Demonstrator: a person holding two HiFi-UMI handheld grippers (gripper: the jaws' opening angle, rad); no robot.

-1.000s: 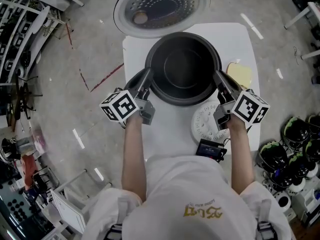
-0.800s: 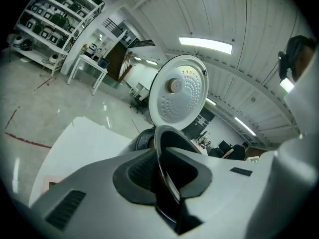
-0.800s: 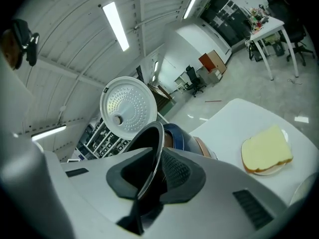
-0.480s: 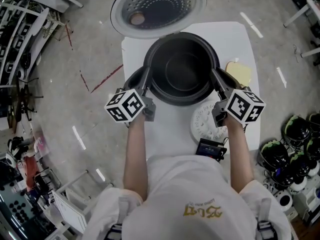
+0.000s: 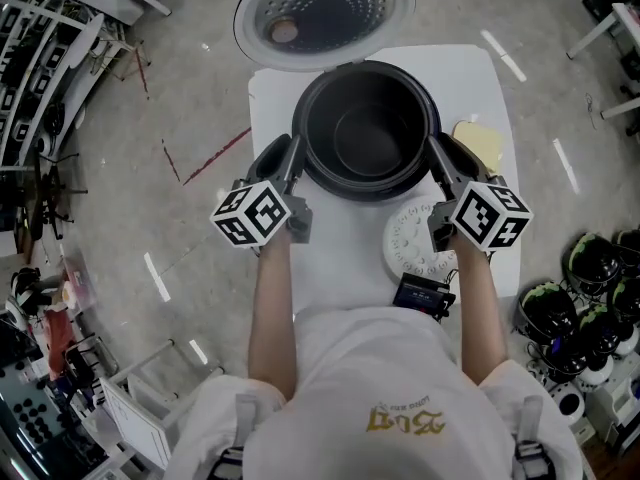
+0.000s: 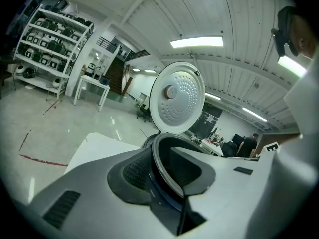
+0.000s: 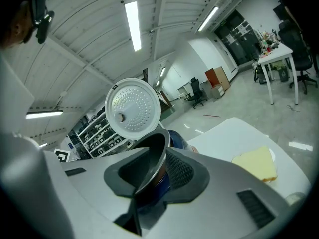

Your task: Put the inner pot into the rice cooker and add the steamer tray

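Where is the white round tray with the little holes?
In the head view, the steamer tray lies on the white table on the person's right side, between the black inner pot and a small black device.

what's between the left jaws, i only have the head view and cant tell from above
Observer: In the left gripper view, the rim of the inner pot stands between the left gripper's jaws. They have just been opening, and the outer pad stands off the rim.
Operator: and the right one
Observer: In the right gripper view, the rim also runs between the right gripper's jaws. They too have just been opening, and the outer pad there is clear of it.
Operator: is the pot down in the cooker
Observer: The right gripper view shows the blue cooker body right beneath the rim, so the pot looks seated.
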